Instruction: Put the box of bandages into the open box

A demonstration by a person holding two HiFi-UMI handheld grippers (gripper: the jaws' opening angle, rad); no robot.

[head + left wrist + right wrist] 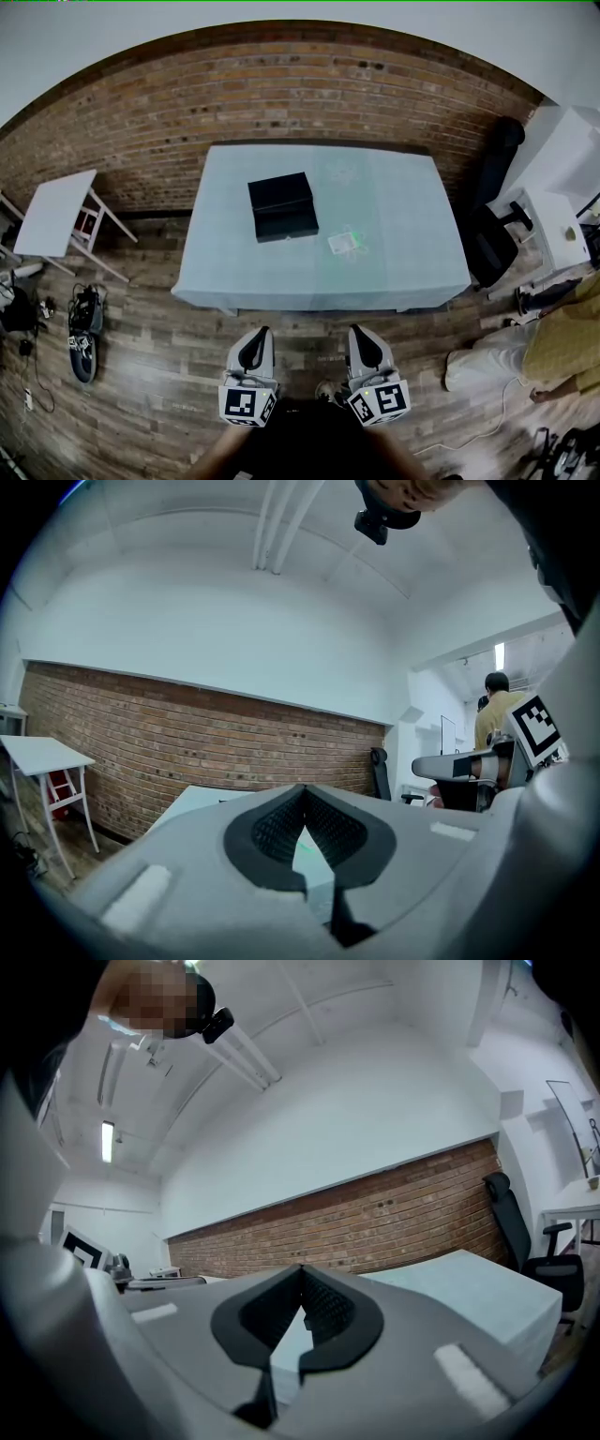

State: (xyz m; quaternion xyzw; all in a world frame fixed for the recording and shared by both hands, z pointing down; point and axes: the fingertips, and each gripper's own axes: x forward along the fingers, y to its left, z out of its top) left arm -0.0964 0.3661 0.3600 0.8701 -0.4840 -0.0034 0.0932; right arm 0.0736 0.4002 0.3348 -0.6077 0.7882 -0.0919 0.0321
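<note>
**Location.** The bandage box [345, 242] lies flat on the tabletop [412, 267], toward the front. It sits just right of the open box [282, 206] and does not touch it. The open box is black and stands left of the tabletop's centre.

**Grippers.** The left hand-held gripper [254, 337] and the right hand-held gripper [366, 336] are side by side close to the person's body. Both are over the floor, well short of the tabletop's front edge. In each gripper view the jaws are together at the tips, with nothing between them.

**Handling.** The bandage box is probably a small, light carton with thin card walls.
- A hard clamp is likely to dent it.
- Its smooth faces may slide on the tabletop if nudged.
- It lies low, so grip across the narrower width at mid-length, coming in steeply from above with the jaws spread first.

**Surroundings.** Nothing lies between the two boxes, so only the open box's wall on that side has to be cleared. A white side table [54, 211] stands to the left, and an office chair [492, 202] and a person [553, 352] are to the right. A brick wall [281, 94] is behind. All are well apart from the work area.
</note>
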